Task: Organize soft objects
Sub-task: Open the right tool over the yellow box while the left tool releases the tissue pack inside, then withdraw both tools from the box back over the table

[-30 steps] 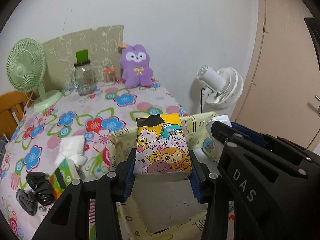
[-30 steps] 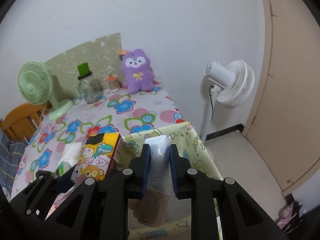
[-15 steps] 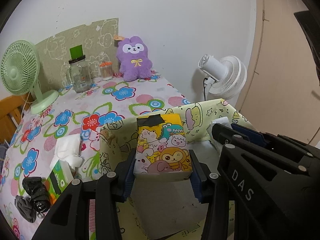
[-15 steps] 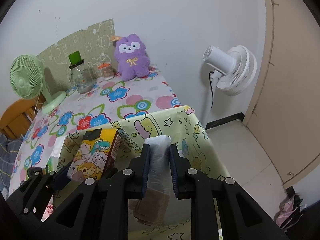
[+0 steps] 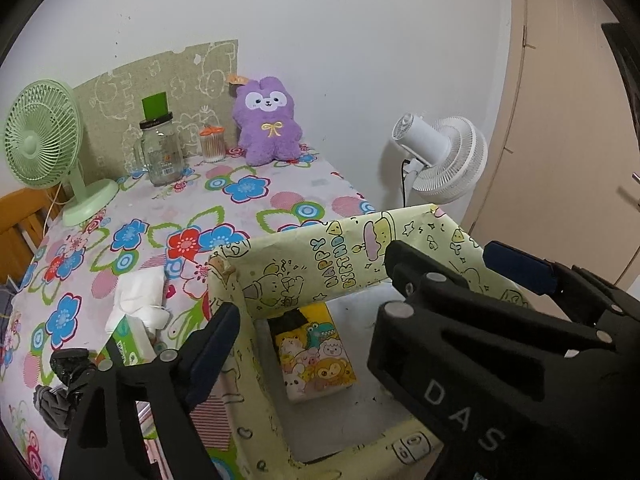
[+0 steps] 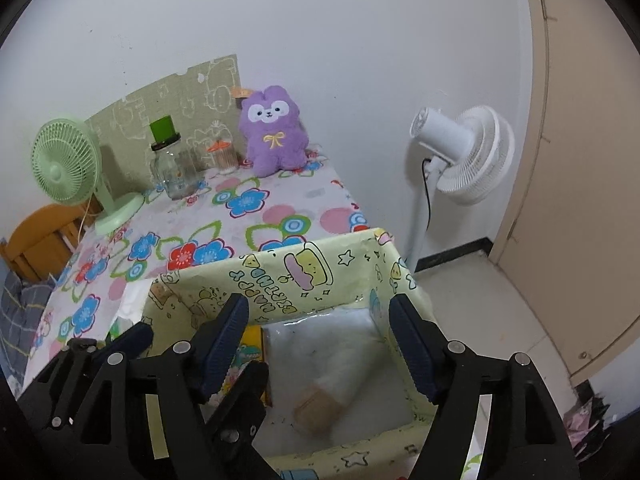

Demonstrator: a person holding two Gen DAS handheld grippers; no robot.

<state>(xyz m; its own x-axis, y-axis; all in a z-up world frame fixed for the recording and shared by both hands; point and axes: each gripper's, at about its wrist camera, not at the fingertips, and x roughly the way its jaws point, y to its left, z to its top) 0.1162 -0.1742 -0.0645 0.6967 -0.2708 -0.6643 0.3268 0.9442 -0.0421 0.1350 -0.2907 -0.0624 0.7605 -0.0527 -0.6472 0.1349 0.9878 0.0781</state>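
Blue pads on both grippers are apart, nothing pinched. My left gripper (image 5: 304, 328) has just been opening: its jaws stand wide, and the cartoon tissue pack (image 5: 314, 354) lies loose on the floor of the yellow-green box (image 5: 340, 260), below the gap, face up, clear of both pads. Only the left finger's pad (image 5: 212, 344) shows clean in the left view; the right finger is hidden behind my other gripper's black body.

My right gripper (image 6: 318, 340) has also just been opening. Jaws wide, and the clear plastic pack (image 6: 336, 356) with white stuff inside and a brown end lies flat on the box floor between and below the fingers, not touched by them. From the right view it sits right of the cartoon pack, whose yellow edge peeks past the left finger.

The box sits at the near right corner of the flowered tablecloth (image 5: 248, 196). Just left of it, outside, an open green tissue box (image 5: 134, 340) with white tissue pulled up. Further left, near the table edge, a dark crumpled bundle (image 5: 60, 396); can't tell what it is.

Far end of table: purple plush (image 5: 268, 120) against the wall, glass jar (image 5: 160, 152), small cotton-swab pot (image 5: 212, 144), green desk fan (image 5: 44, 144). White floor fan (image 6: 464, 156) stands off the table to the right.
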